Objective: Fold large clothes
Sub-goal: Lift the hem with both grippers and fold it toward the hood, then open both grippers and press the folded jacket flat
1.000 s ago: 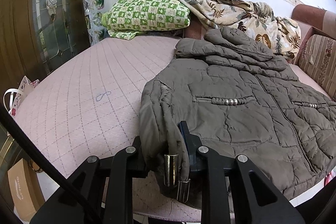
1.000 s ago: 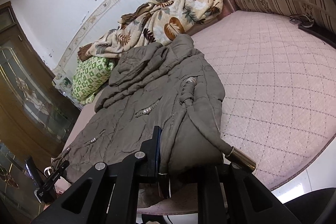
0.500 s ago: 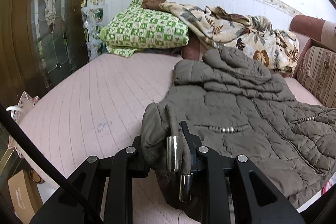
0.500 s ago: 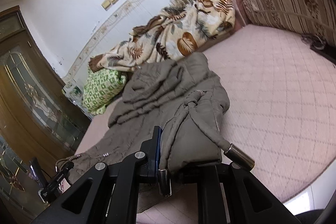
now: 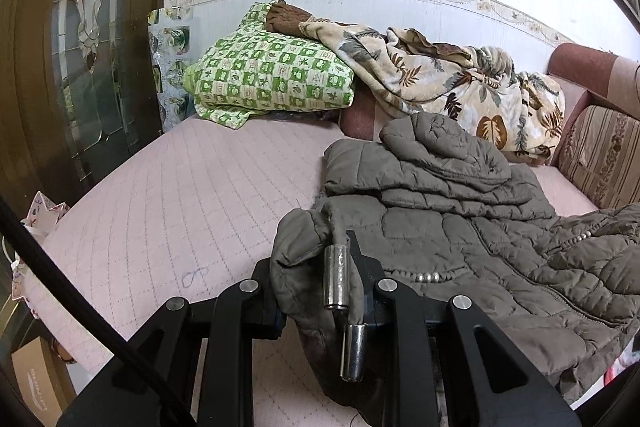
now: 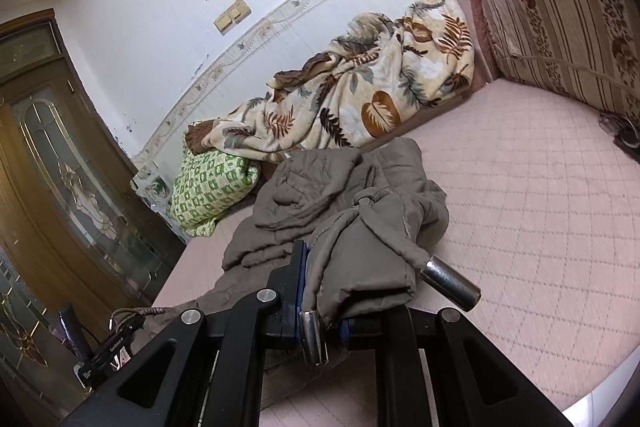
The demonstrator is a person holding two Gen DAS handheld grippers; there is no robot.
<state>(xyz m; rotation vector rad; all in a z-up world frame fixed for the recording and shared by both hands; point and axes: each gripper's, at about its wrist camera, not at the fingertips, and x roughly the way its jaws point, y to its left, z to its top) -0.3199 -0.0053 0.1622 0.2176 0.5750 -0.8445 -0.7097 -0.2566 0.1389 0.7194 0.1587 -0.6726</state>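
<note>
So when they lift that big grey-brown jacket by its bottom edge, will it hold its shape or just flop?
Probably flop: the jacket bunches where the left gripper and right gripper pinch it. Its puffy quilting suggests lightness for its size. The metal cord ends will likely dangle and swing.

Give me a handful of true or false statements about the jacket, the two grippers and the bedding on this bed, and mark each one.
1. The left gripper has its jaws closed on a bunch of the grey-brown quilted jacket. True.
2. The right gripper is open and holds nothing. False: its jaws pinch a fold of the same jacket.
3. The green checked pillow lies on top of the jacket. False: it sits apart, by the wall at the far end of the pink mattress.
4. A leaf-print blanket is heaped along the wall beyond the jacket. True.
5. Metal cord ends hang by the left gripper's jaws. True.
</note>
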